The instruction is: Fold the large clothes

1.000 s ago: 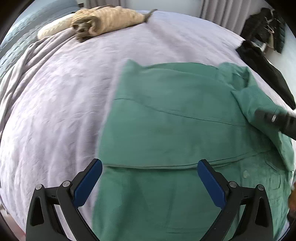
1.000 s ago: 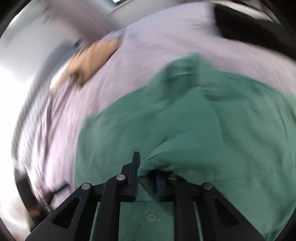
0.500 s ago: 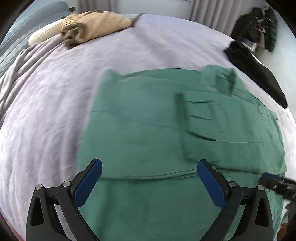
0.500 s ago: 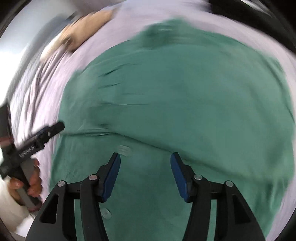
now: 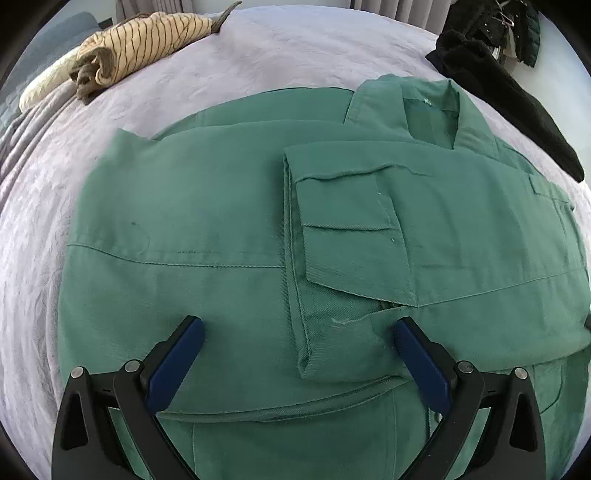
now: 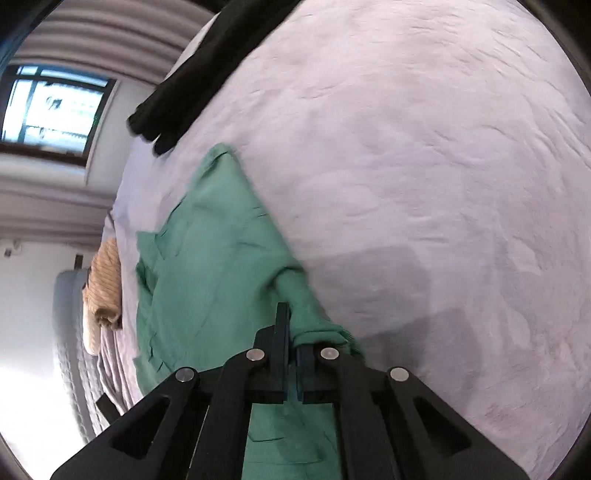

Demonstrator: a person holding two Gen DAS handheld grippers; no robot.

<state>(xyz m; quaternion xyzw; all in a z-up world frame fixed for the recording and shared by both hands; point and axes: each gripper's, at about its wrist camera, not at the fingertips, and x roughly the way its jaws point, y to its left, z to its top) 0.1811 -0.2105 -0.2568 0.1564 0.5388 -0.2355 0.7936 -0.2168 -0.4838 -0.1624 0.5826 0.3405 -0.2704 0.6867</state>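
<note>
Green jacket: spread flat on lilac bedcover, collar far-right, sleeves folded inward. Left gripper, blue pads gaping, hovers at near hem. Right gripper nearer, clamping right-hand edge.

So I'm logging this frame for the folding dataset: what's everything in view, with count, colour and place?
green jacket: one, green, spread on the bed, both sleeves folded across its front, collar at the far end.
bedspread: one, pale lilac, under everything.
striped garment: one, cream with dark stripes, bundled at the far left of the bed.
black garment: one, black, lying along the far right edge.
dark clothes: several, hanging beyond the bed, far right.
window: one, bright, dark frame, on the wall.
left gripper: one, black with blue pads, open over the jacket.
right gripper: one, black, shut on the jacket's edge.
</note>
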